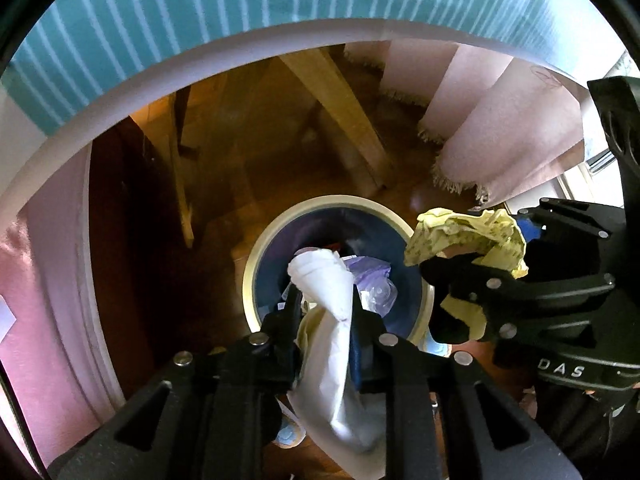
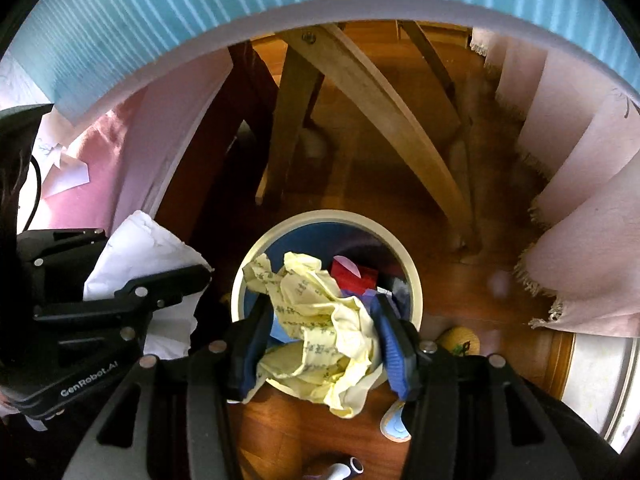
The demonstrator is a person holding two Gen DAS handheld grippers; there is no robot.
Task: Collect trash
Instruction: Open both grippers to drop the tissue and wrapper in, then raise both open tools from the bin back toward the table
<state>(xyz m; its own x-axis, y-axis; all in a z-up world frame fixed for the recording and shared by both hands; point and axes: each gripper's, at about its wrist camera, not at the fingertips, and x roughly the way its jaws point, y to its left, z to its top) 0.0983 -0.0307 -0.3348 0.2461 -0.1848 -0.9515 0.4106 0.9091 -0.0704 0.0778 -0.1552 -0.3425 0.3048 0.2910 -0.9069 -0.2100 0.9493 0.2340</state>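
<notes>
A round bin (image 1: 256, 256) with a cream rim and blue inside stands on the wooden floor below both grippers and holds purple plastic and a red box (image 2: 352, 274). My left gripper (image 1: 325, 300) is shut on a twisted white paper (image 1: 320, 276) that hangs over the bin's mouth. My right gripper (image 2: 322, 312) is shut on a crumpled yellow printed paper (image 2: 316, 312), its blue pads against both sides, just above the bin's rim (image 2: 412, 276). Each gripper shows at the side of the other's view: the yellow paper (image 1: 468, 236) at the right, the white paper (image 2: 148, 248) at the left.
Wooden table legs (image 2: 384, 100) slant down behind the bin. A pink fringed tablecloth (image 2: 592, 248) hangs at the right, under a teal striped cover (image 2: 200, 0). Small items lie on the floor by the bin: a yellow lump (image 2: 460, 340), a pale blue scrap (image 2: 394, 424), a white tube (image 2: 344, 470).
</notes>
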